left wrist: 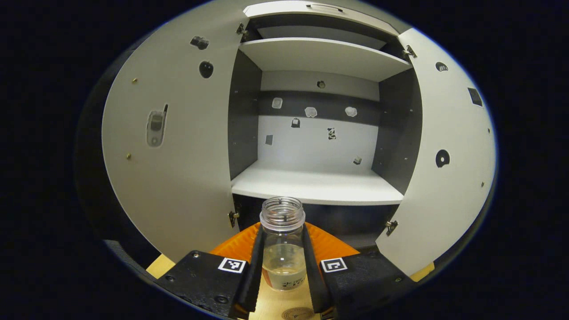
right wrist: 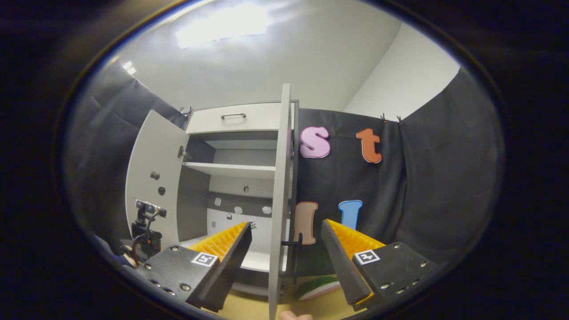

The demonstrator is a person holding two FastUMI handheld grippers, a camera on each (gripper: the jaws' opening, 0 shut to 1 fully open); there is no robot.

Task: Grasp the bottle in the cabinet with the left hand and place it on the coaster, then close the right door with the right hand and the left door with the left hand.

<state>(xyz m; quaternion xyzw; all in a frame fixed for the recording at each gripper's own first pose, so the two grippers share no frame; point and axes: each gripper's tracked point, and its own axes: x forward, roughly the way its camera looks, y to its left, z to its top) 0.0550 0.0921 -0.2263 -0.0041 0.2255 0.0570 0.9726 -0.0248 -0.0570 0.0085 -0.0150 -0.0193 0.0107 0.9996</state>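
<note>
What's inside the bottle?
The bottle has no cap and holds a little clear liquid at the bottom. The left gripper's fingers hide its sides.

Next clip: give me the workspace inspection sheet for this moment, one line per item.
Surface: wooden tabletop in front of the cabinet.
Job's things: clear bottle, uncapped, out of the cabinet and held above the table; round coaster just below it; left door and right door both open.
Clutter: green and pink item on the table, too blurred to identify.
Grippers: left tool shut on the bottle; right tool open, straddling the right door's edge without touching.
Cables: cable on the device by the left door.
Surroundings: black cloth wall, white ceiling.
</note>
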